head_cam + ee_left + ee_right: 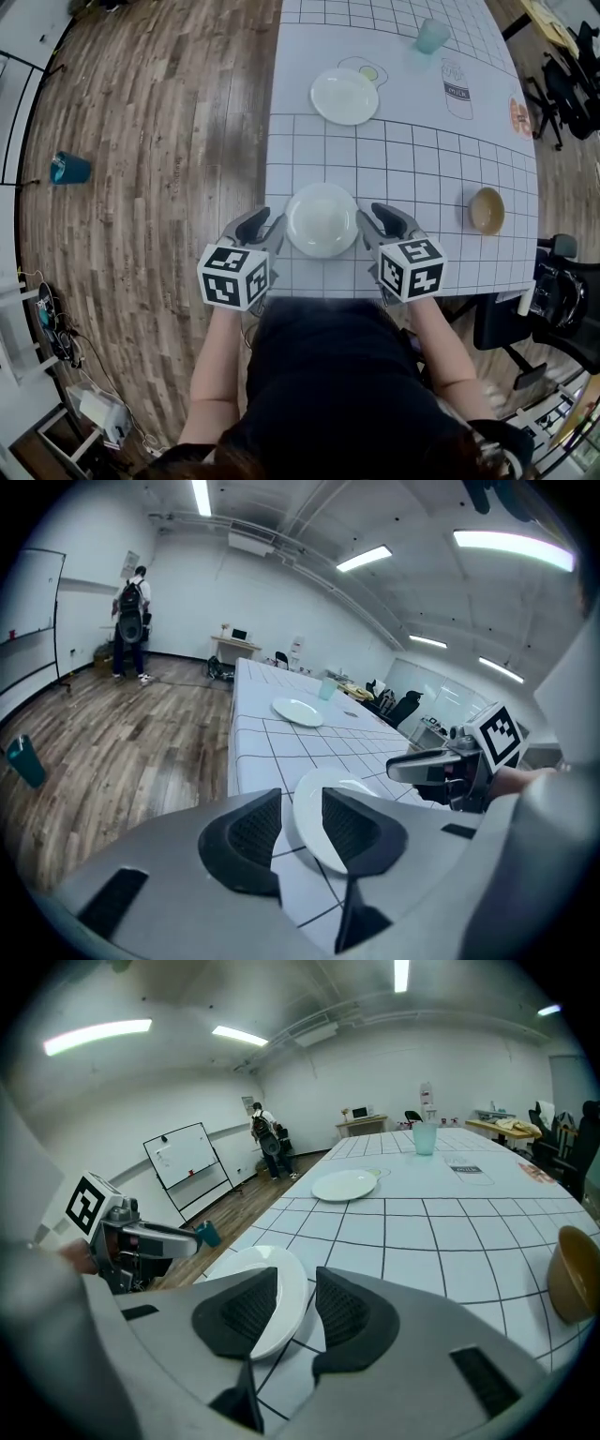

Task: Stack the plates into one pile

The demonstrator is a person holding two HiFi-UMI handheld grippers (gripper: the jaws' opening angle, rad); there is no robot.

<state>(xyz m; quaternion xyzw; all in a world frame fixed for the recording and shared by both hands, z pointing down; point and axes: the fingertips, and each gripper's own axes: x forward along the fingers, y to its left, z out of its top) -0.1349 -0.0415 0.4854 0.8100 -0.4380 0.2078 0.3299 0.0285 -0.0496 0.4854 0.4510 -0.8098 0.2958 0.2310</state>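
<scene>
A white plate (322, 219) lies near the front edge of the gridded white table (422, 159). My left gripper (267, 228) stands at its left rim and my right gripper (380, 220) at its right rim. In the left gripper view the plate (307, 819) has its rim between the jaws of the left gripper (300, 822), with a gap showing on one side. The right gripper (298, 1302) likewise straddles the plate's (239, 1267) rim loosely. Both are open. A second white plate (345, 96) rests farther back on the table.
A tan bowl (487, 210) sits at the table's right, and a pale green cup (432, 36) at the far end. On the wooden floor to the left stands a teal cup (70, 169). Office chairs (562, 84) crowd the right side. A person (131, 621) stands far off.
</scene>
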